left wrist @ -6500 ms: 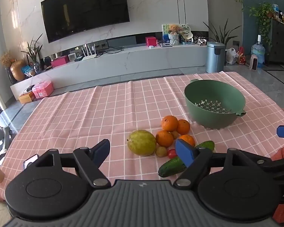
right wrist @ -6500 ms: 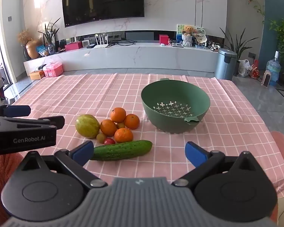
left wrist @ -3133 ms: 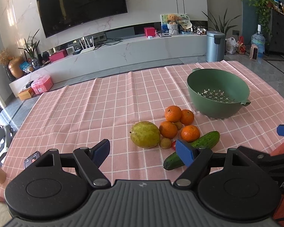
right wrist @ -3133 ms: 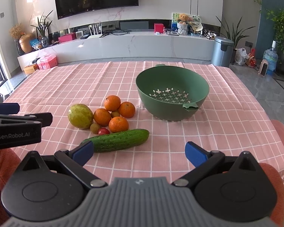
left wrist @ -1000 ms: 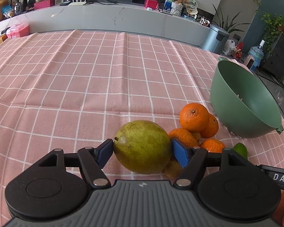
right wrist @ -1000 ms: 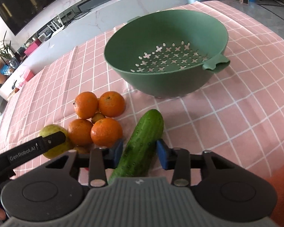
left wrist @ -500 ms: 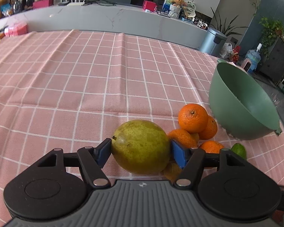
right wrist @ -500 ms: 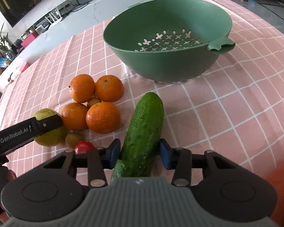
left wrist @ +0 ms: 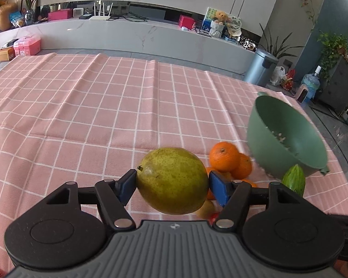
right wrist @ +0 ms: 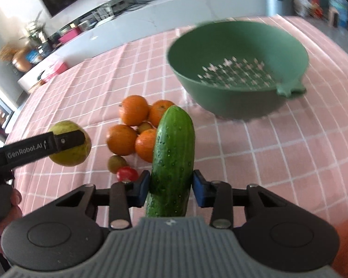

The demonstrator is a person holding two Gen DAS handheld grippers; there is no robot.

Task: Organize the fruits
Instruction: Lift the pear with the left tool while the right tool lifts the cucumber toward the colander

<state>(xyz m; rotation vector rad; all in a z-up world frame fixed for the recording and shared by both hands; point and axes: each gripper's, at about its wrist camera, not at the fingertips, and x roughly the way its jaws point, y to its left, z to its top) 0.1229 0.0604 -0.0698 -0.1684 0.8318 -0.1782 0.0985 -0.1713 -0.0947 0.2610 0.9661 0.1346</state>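
My left gripper (left wrist: 172, 185) is shut on a yellow-green pear (left wrist: 172, 180) and holds it above the pink checked cloth; it also shows in the right wrist view (right wrist: 69, 147). My right gripper (right wrist: 170, 188) is shut on a green cucumber (right wrist: 172, 159), lifted and pointing forward; its tip shows in the left wrist view (left wrist: 294, 179). Several oranges (right wrist: 133, 113) lie in a cluster on the cloth, with a small brownish fruit (right wrist: 116, 163) and a red tomato (right wrist: 127, 173) beside them. A green colander bowl (right wrist: 239, 69) stands empty behind the fruit, at the right.
The table is covered by a pink checked cloth (left wrist: 81, 115). Beyond it runs a long white TV bench (left wrist: 127, 34) with boxes and a TV above. A grey bin (left wrist: 261, 67) and plants stand at the far right.
Both grippers have lifted their loads off the cloth: the pear rose in the left one, and the cucumber rose and moved toward the bowl in the right one.
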